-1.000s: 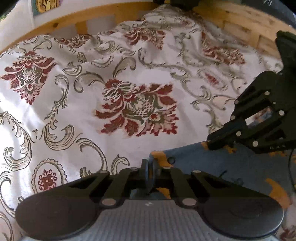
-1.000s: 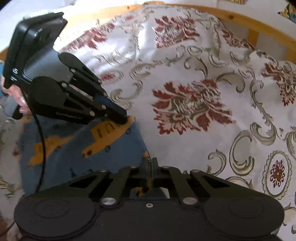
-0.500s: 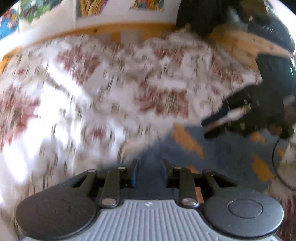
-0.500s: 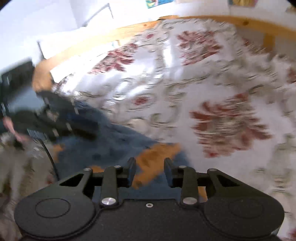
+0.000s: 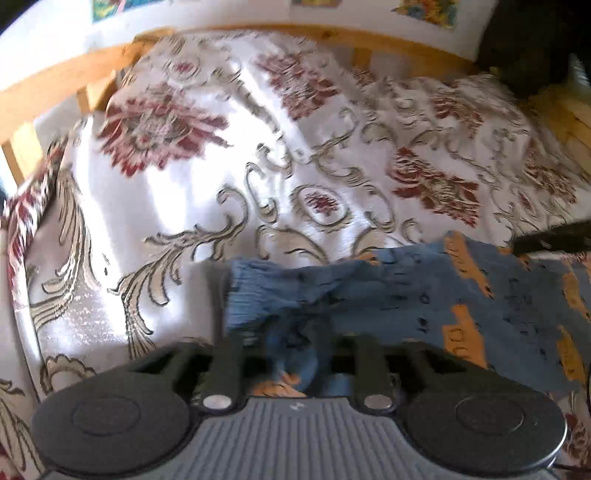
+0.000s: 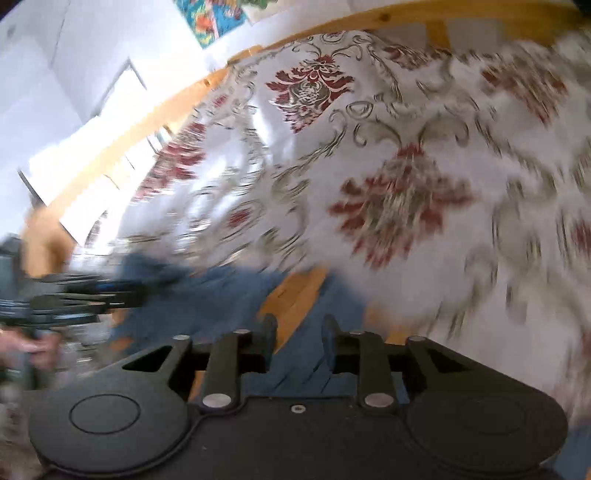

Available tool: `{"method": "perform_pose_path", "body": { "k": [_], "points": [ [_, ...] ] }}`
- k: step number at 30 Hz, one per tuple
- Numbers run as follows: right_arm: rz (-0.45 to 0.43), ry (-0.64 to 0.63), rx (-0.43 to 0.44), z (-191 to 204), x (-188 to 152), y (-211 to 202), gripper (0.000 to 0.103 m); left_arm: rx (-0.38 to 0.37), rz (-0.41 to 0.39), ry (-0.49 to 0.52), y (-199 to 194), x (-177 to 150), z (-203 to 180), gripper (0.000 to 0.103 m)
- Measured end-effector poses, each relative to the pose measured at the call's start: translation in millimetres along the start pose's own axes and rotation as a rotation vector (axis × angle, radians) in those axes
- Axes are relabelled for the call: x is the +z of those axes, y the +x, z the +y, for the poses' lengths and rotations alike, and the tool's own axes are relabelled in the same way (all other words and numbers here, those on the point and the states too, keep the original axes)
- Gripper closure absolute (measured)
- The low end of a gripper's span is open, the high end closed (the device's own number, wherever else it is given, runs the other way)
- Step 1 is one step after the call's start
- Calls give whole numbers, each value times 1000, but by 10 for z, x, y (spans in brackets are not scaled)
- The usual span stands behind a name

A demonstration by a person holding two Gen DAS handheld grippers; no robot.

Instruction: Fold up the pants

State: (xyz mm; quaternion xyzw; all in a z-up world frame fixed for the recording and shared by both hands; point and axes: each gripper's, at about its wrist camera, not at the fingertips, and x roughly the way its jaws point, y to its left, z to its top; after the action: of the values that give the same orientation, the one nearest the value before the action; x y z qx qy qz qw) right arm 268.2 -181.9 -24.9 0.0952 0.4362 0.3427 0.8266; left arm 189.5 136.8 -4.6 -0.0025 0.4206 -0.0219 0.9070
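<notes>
Clearly, both views are smeared by motion blur. At the far left of the left wrist view, a wooden bed frame [image 5: 48,79] is seen curving round a white bedspread [image 5: 184,192] printed with red flowers and grey scrolls. Across the near right part of the bedspread, blue pants [image 5: 424,295] with orange shapes are spread flat. Their ribbed edge lies at the left end, just beyond the left tool [image 5: 291,332]. That tool is seen with its fingers parted, and blue cloth shows in the gap between them; whether the cloth is touched cannot be told through the blur. At the far right edge, a dark tip of the right tool [image 5: 550,240] is seen over the far edge of the pants.

In the right wrist view, the left tool [image 6: 122,291] is seen at the left, blurred, at the left end of the pants [image 6: 207,302], with part of a hand [image 6: 22,343] behind it. Nearer the middle, the right tool [image 6: 299,328] is held with its fingers spread apart over the blue cloth and an orange patch, nothing being clamped. To the right and beyond, only the bedspread [image 6: 461,147] is seen, bordered far off by the bed frame [image 6: 406,16].
</notes>
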Motion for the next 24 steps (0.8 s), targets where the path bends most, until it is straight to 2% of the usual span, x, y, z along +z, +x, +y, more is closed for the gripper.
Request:
{"method": "perform_pose_path", "body": {
  "k": [2,4,5,6,7,9,10,11,13,15,16,17,18,20,22,24],
  "points": [
    [15,83,-36,17,-290,-98,65,40,15,14,39,-32,-45,73],
    [31,149,-156,-12,-508,-140,65,55,39,-18,45,-45,-24,78],
    [32,196,-234,-79,-625,-203,71,56,45,-28,12,-58,-10,78],
    [9,240,-245,-138,-705,-305,72,57,51,-26,-19,-74,-8,78],
    [-13,287,-266,-186,-766,-436,70,70,62,-9,-44,-71,-38,79],
    [-62,326,-371,-225,-877,-733,61,109,82,36,-87,-76,-136,79],
    [-81,342,-433,-244,-940,-887,48,137,91,63,-119,-87,-199,78],
    [-94,364,-495,-270,-995,-1017,35,164,96,88,-120,-92,-273,75],
    [-149,432,-601,-350,-1148,-1371,34,223,107,105,-126,-79,-423,68],
    [-259,528,-640,-416,-1305,-1784,28,254,99,77,-162,-37,-574,54],
    [-332,581,-638,-428,-1375,-1983,18,252,79,63,-197,-6,-669,45],
    [-413,631,-627,-427,-1451,-2170,7,235,54,63,-235,33,-782,41],
    [-474,673,-617,-426,-1515,-2318,3,206,29,74,-264,86,-912,40],
    [-557,741,-608,-430,-1634,-2518,1,125,-17,124,-277,242,-1249,34],
    [-623,785,-608,-489,-1759,-2605,1,26,-46,195,-236,445,-1631,33],
    [-677,866,-589,-583,-1918,-2602,3,-115,-52,285,-159,703,-2089,33]
  ]
}}
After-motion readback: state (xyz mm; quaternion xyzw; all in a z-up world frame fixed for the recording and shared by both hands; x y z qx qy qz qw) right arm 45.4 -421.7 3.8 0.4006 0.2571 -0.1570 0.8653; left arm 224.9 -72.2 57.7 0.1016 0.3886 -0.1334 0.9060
